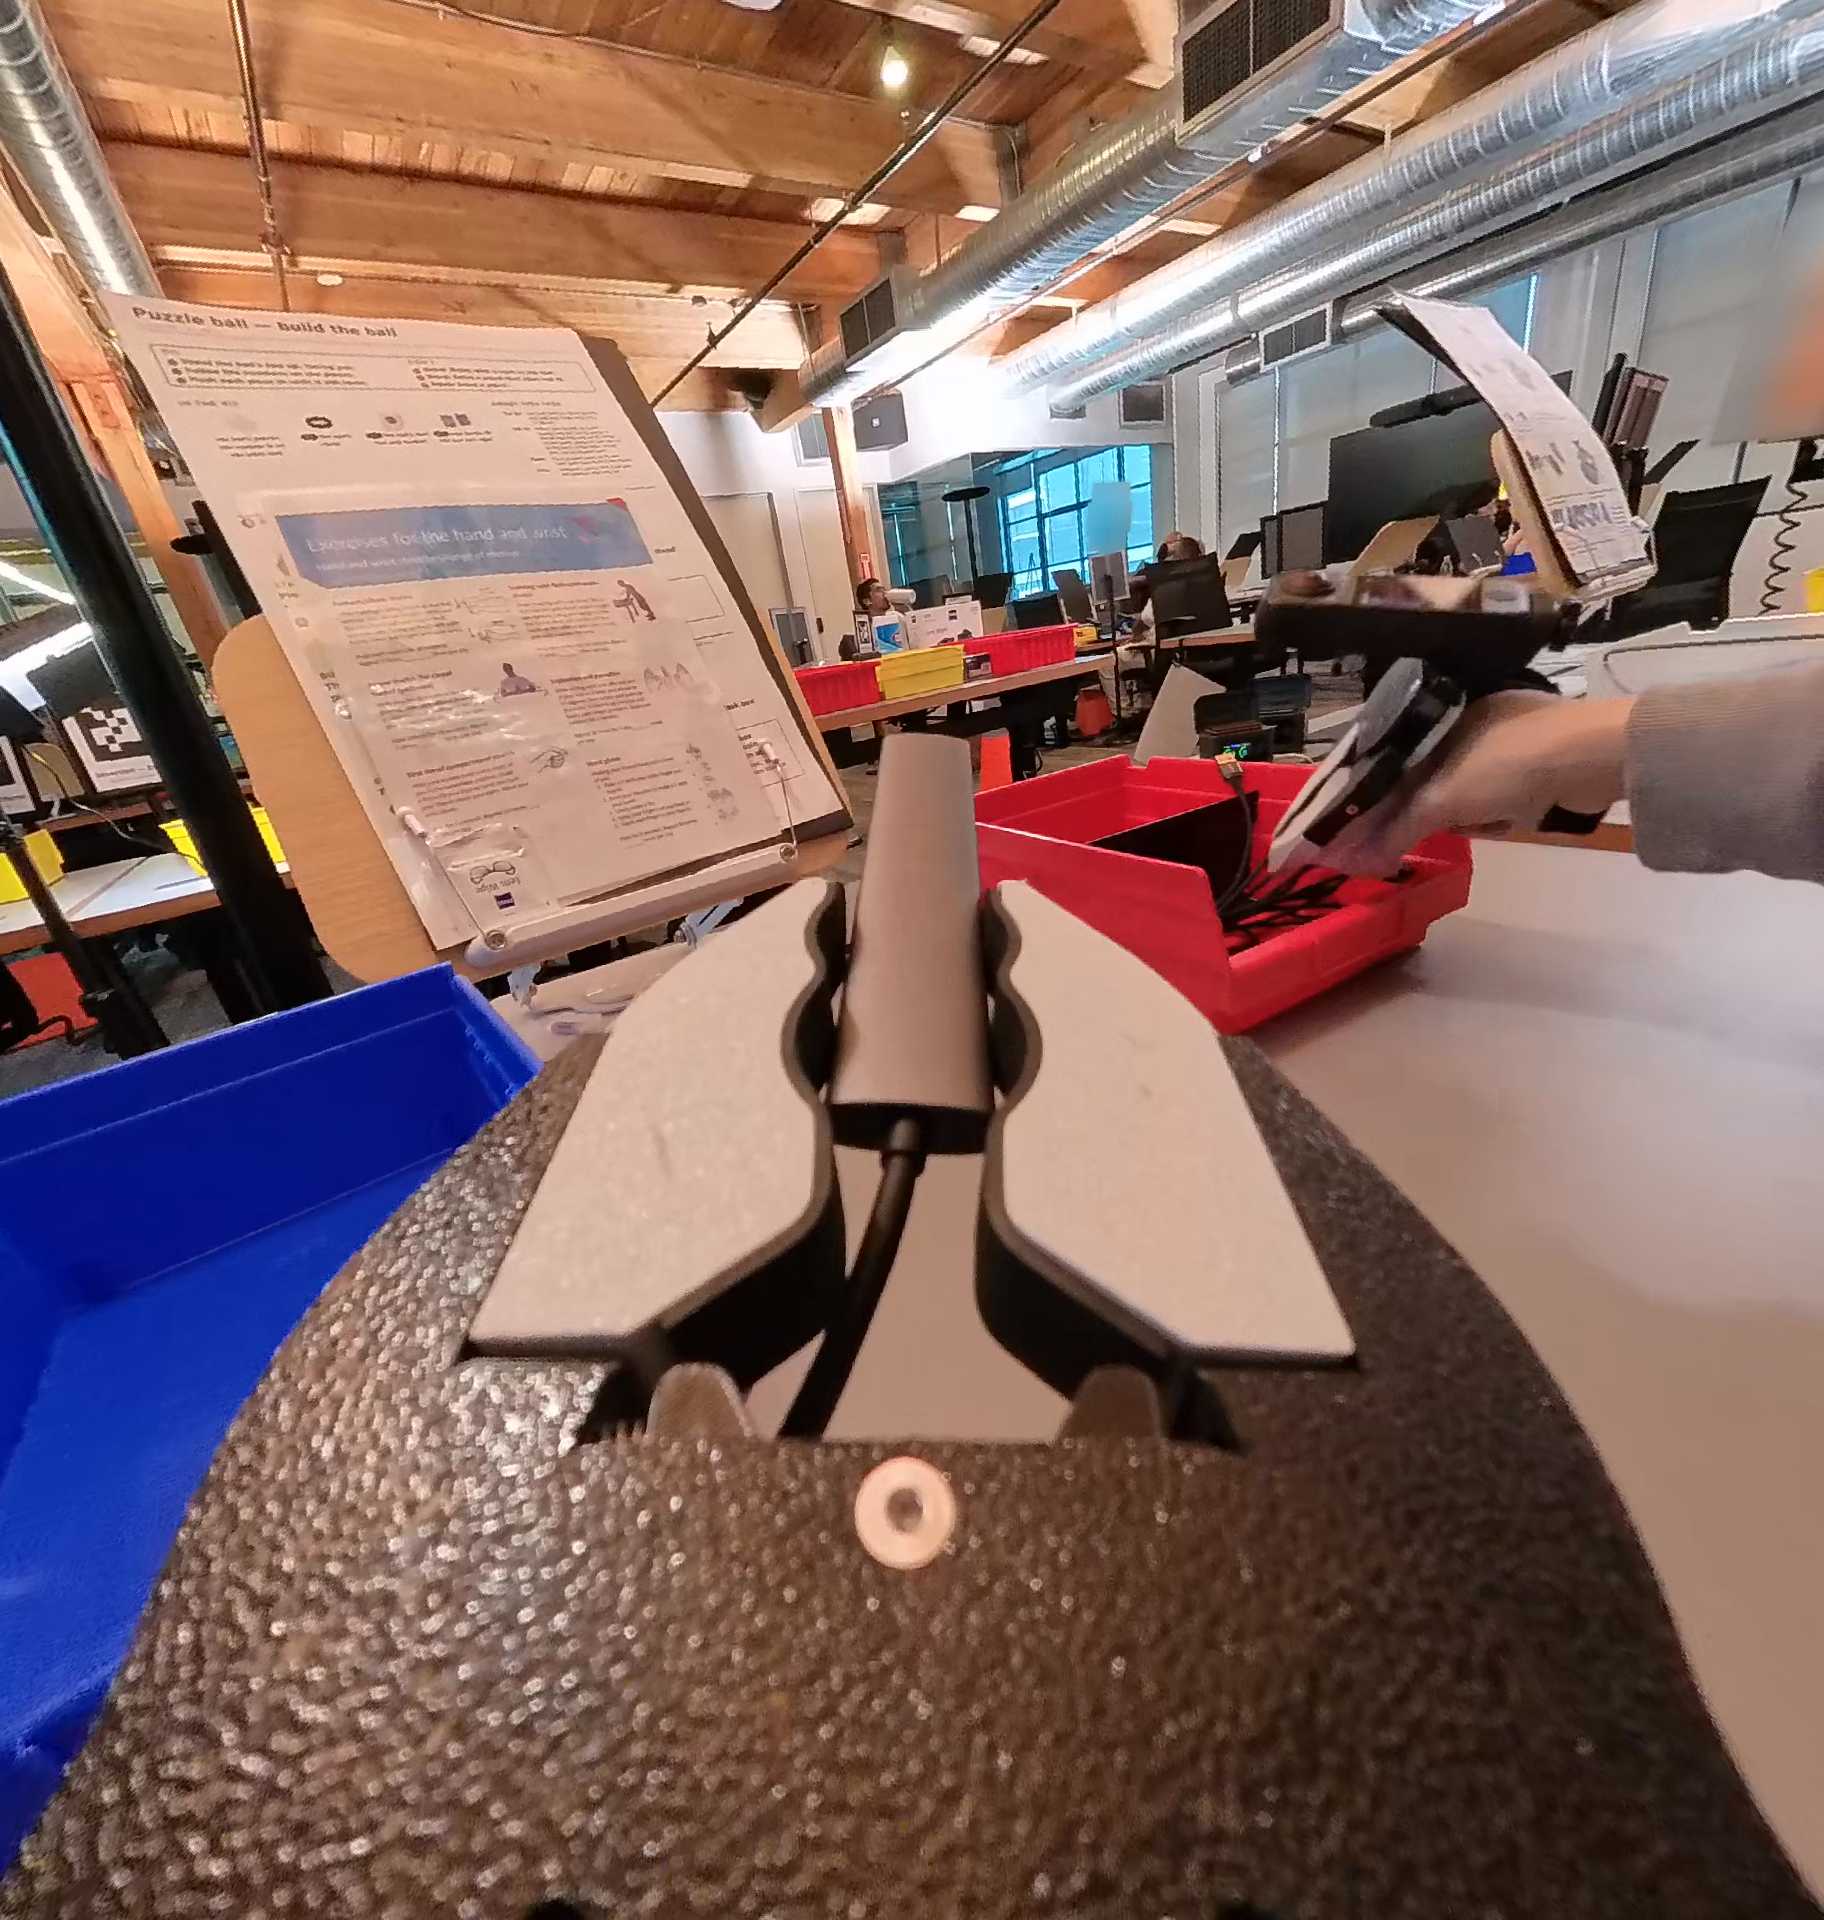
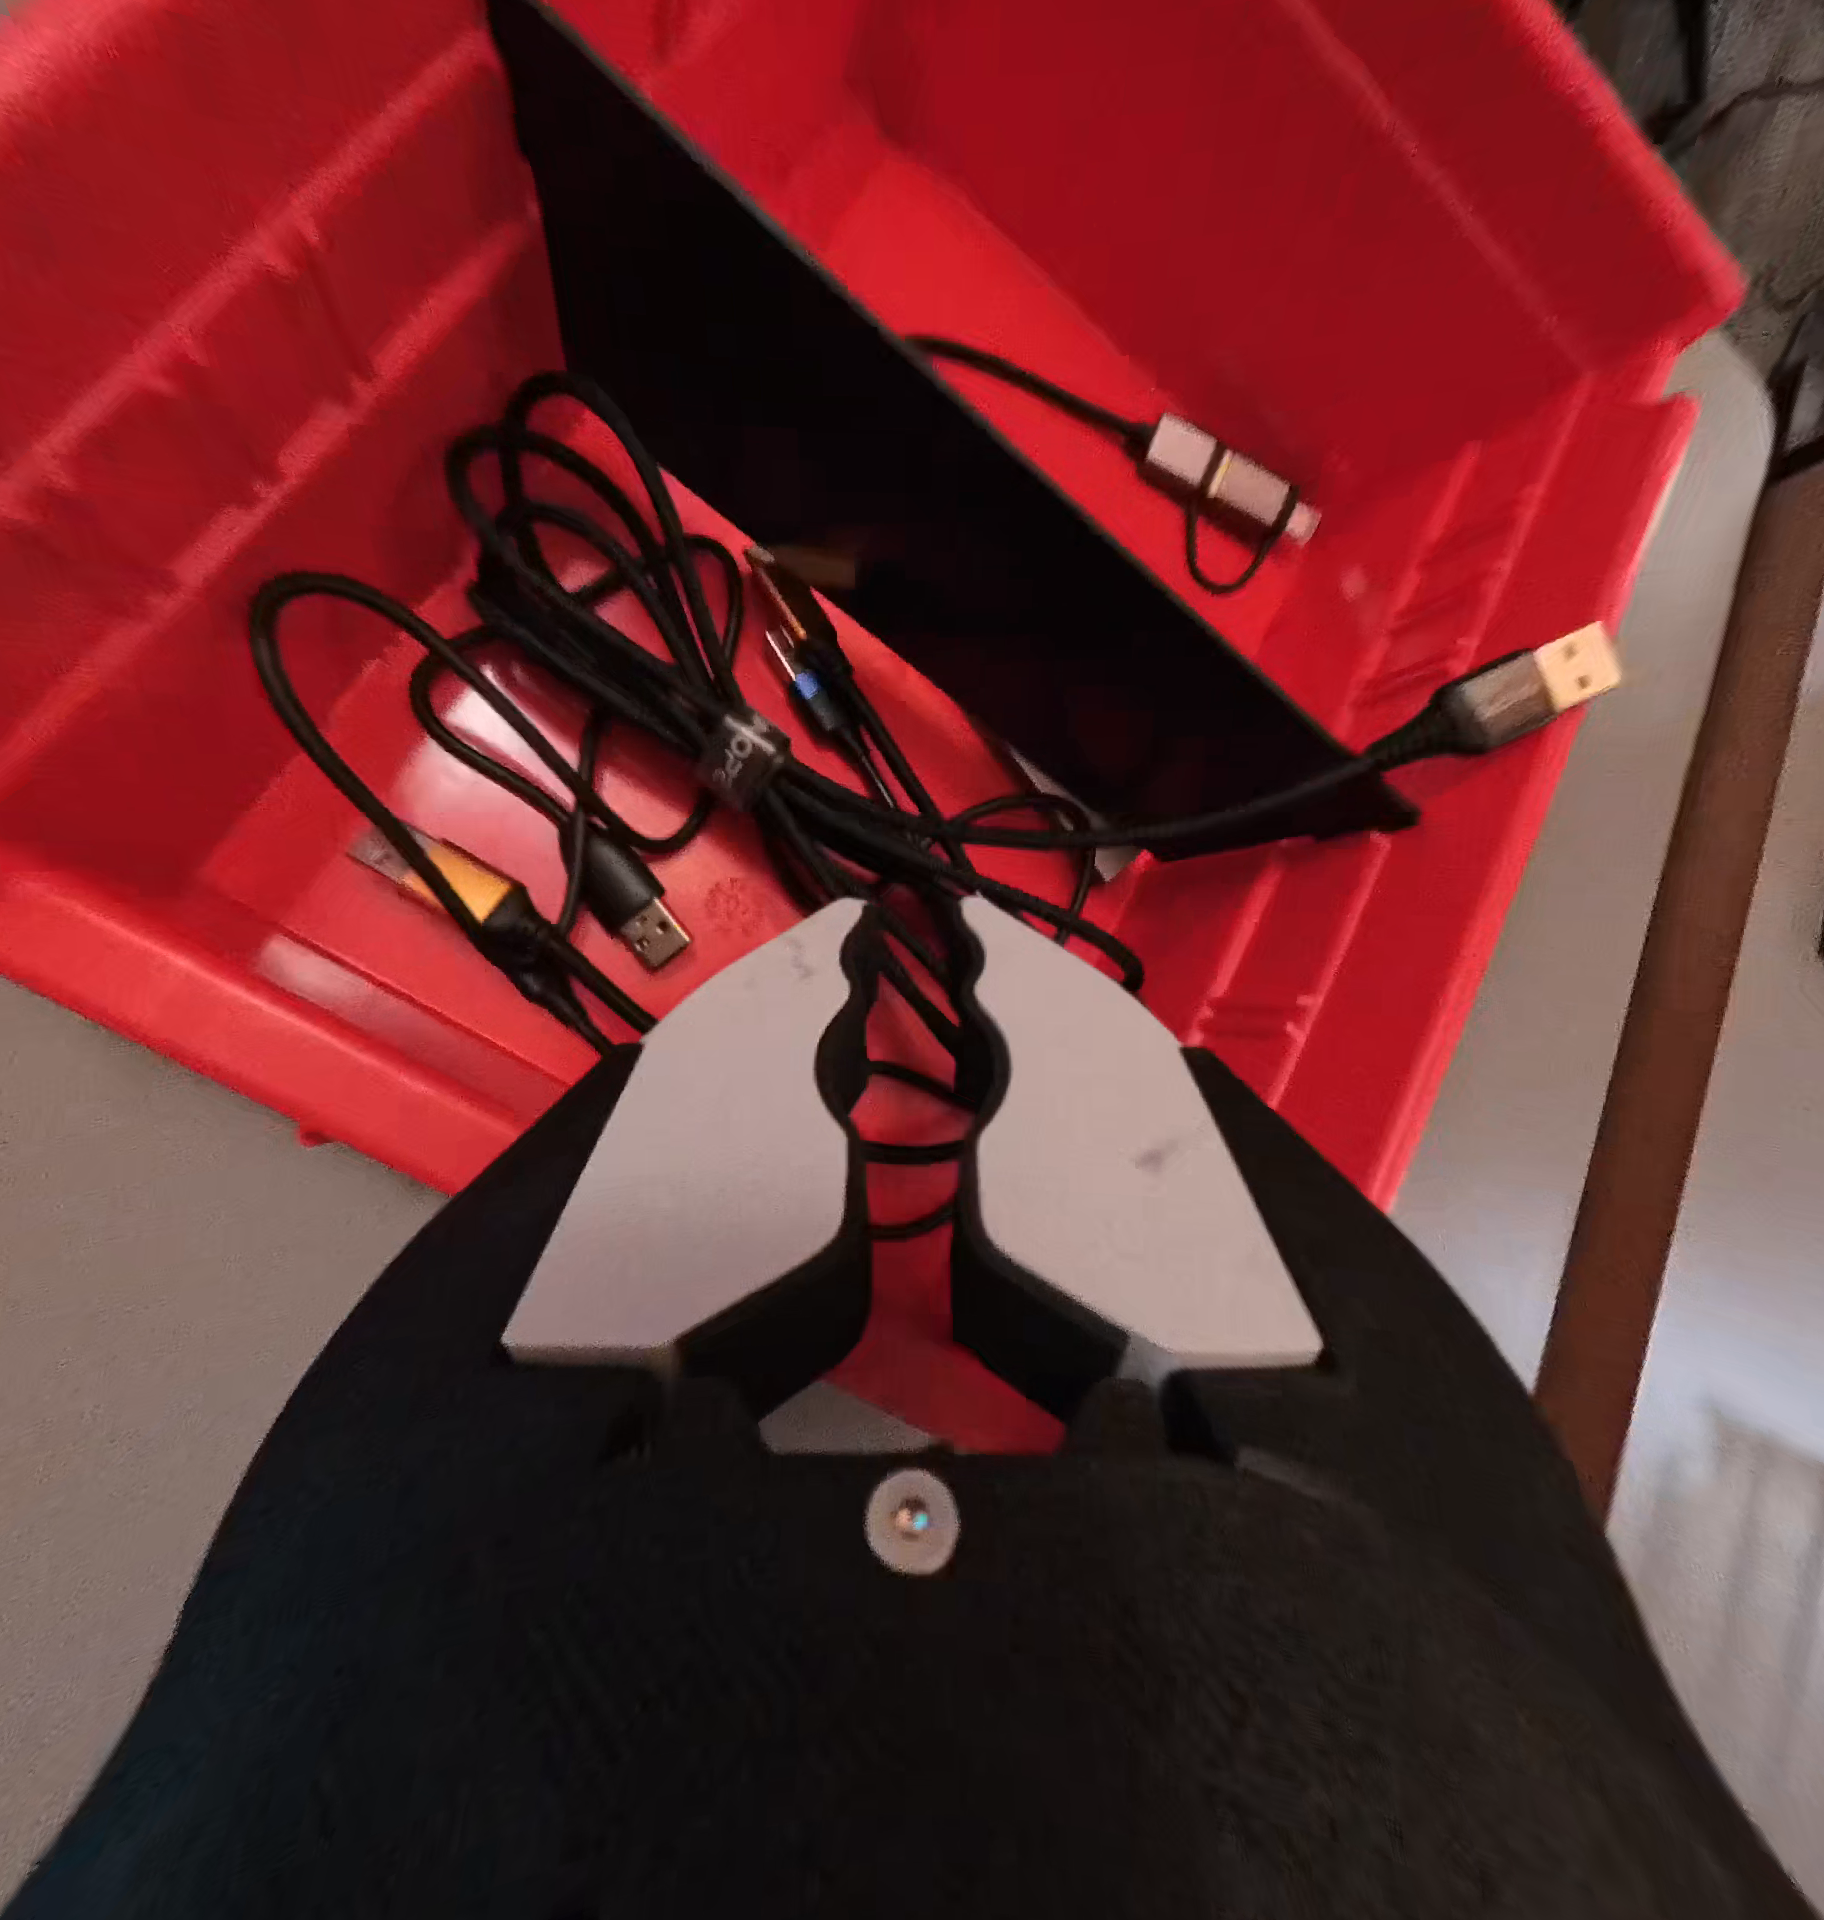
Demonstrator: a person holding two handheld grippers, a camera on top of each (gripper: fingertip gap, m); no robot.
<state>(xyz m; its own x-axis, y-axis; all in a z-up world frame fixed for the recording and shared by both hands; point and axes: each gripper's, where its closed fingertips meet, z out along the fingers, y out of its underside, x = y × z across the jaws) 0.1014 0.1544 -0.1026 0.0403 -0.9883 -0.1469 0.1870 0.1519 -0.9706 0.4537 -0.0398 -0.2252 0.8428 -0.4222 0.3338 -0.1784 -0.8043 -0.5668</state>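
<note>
Red bin (image 2: 1303, 208) with a black divider (image 2: 835, 436) holds tangled black cables (image 2: 617, 665); the right gripper (image 2: 913, 935) squeezes some strands there. The left gripper (image 1: 913, 914) pinches a grey USB hub (image 1: 913, 935) near the blue bin (image 1: 160, 1195).

Right tongs (image 2: 913, 920) pinch black cables (image 2: 617, 665) inside the red bin (image 2: 1303, 208).
</note>
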